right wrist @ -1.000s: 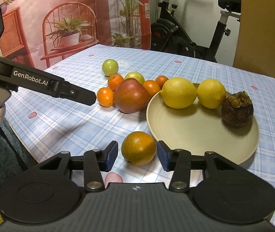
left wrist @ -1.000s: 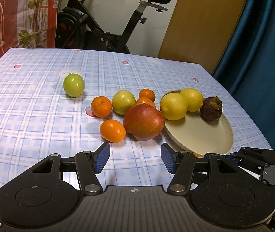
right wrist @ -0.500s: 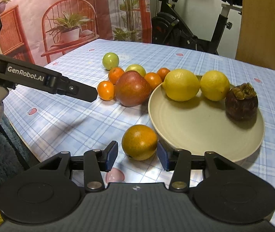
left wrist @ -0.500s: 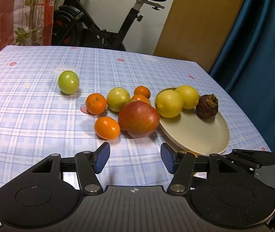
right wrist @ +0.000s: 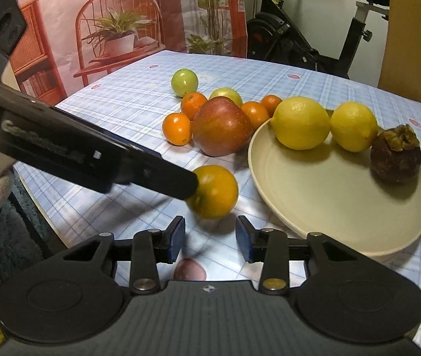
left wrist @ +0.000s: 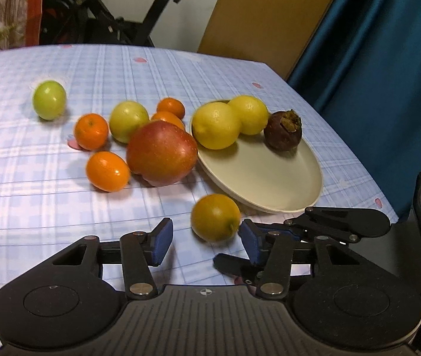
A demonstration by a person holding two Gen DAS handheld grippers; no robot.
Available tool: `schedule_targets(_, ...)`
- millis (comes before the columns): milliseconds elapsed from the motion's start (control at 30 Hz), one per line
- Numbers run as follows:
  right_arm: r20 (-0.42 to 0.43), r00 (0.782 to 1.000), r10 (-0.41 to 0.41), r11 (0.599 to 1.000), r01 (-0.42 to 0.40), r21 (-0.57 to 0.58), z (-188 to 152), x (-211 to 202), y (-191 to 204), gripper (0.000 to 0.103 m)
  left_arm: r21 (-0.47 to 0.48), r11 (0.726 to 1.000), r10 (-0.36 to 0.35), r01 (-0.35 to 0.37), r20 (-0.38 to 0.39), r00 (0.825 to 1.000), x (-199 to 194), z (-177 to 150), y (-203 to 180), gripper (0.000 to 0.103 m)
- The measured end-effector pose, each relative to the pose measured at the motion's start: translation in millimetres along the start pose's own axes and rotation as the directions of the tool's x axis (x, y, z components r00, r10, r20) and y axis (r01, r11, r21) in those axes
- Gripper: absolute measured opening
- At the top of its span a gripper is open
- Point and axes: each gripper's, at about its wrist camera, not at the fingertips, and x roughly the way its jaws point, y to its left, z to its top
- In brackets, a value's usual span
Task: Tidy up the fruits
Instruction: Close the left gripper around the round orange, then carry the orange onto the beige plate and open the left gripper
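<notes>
Desk (left wrist: 32, 192): blue checked cloth.

Plate (right wrist: 338, 207): cream, on the desk's right side. Holds two lemons (right wrist: 301, 123), touching, at its far rim, and one mangosteen (right wrist: 395, 157) at the right rim.

Loose orange (right wrist: 215, 191): on the cloth, just left of the plate's near rim.

Apple (left wrist: 161, 152): red, against the plate's left rim. Beside and behind it: four small oranges (left wrist: 108, 170) and one pale green fruit (left wrist: 129, 117).

Green fruit (left wrist: 49, 99): alone, far left.

Left gripper (left wrist: 201, 238): jaws wide, holding nothing; the loose orange sits just ahead, close to the right pad. In the right view its finger tip reaches the orange's left side; contact cannot be told.

Right gripper (right wrist: 210, 238): jaws wide, holding nothing, low over the cloth just short of the loose orange.
</notes>
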Motion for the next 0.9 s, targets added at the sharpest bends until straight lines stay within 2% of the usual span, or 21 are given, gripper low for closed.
schedule_targets(133, 0.008, 1.000, 0.011, 0.999, -0.011, 0.033, 6, 9, -6, 0.042, -0.068, 0.998, -0.010, 0.010, 0.003, 1.000, 13, 8, 14, 0.053)
schedule_targets(300, 0.023, 1.000, 0.020, 0.996, -0.021, 0.084, 10, 13, -14, 0.042, -0.124, 0.989, -0.073, 0.078, 0.042, 0.996, 17, 19, 24, 0.053)
schedule_targets(567, 0.034, 0.999, 0.023, 0.997, -0.025, 0.074, 13, 16, -10, 0.042, -0.091, 0.991, -0.096, 0.095, -0.006, 0.995, 33, 21, 16, 0.050)
schedule_targets(667, 0.038, 0.999, 0.020, 0.997, -0.023, 0.067, 13, 17, -9, 0.042, -0.098, 0.991, -0.096, 0.093, -0.019, 0.995, 31, 16, 19, 0.045)
schedule_targets(800, 0.045, 0.999, 0.017, 0.998, -0.020, 0.062, 11, 17, -6, 0.042, -0.103, 0.990, -0.099, 0.097, -0.017, 0.995, 28, 12, 21, 0.044)
schedule_targets(900, 0.052, 0.999, 0.016, 0.998, -0.019, 0.062, 10, 17, -5, 0.042, -0.067, 0.995, -0.079, 0.078, -0.010, 0.997, 25, 10, 15, 0.044)
